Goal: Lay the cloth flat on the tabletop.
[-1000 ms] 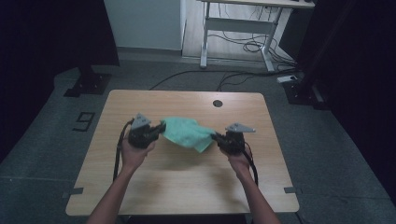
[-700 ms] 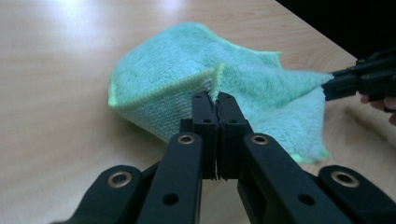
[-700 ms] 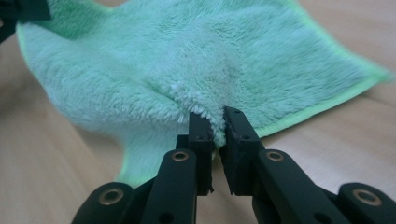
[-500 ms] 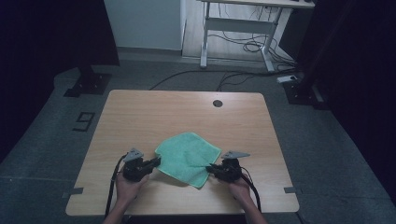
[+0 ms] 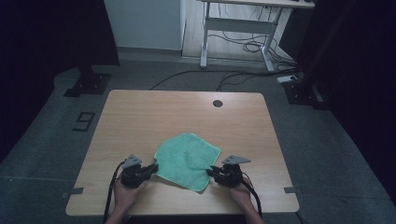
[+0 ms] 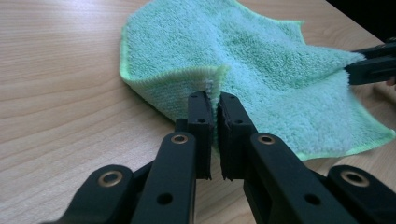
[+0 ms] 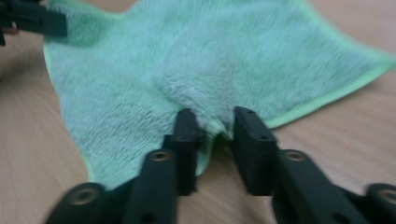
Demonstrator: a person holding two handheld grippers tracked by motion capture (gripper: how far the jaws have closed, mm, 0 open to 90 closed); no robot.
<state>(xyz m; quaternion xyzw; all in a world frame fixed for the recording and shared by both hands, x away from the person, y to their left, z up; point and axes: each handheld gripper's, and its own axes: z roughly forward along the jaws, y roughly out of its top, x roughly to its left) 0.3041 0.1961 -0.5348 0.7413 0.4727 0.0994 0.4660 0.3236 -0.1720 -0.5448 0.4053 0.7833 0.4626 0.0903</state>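
Observation:
A green terry cloth [image 5: 187, 158] lies spread on the wooden table [image 5: 163, 116], near its front edge. My left gripper [image 5: 154, 167] rests low at the cloth's left corner. Its jaws pinch a raised fold of the cloth [image 6: 261, 60] and have just been opening a little, with my left gripper [image 6: 215, 100] still on the fabric. My right gripper [image 5: 210, 171] sits at the cloth's right edge. Its jaws have just been opening and stand apart around a bump of cloth [image 7: 210, 51], so my right gripper [image 7: 217, 116] no longer presses it.
A round cable hole [image 5: 217, 103] sits near the table's far edge. Behind the table stand a white desk frame [image 5: 238, 32] with floor cables and two dark stand bases [image 5: 88, 84] [image 5: 303, 91]. A "9" mark [image 5: 84, 121] is on the floor at left.
Both grippers came down and toward the table's front edge with the cloth. The cloth, held stretched in the air before, now lies flat on the table.

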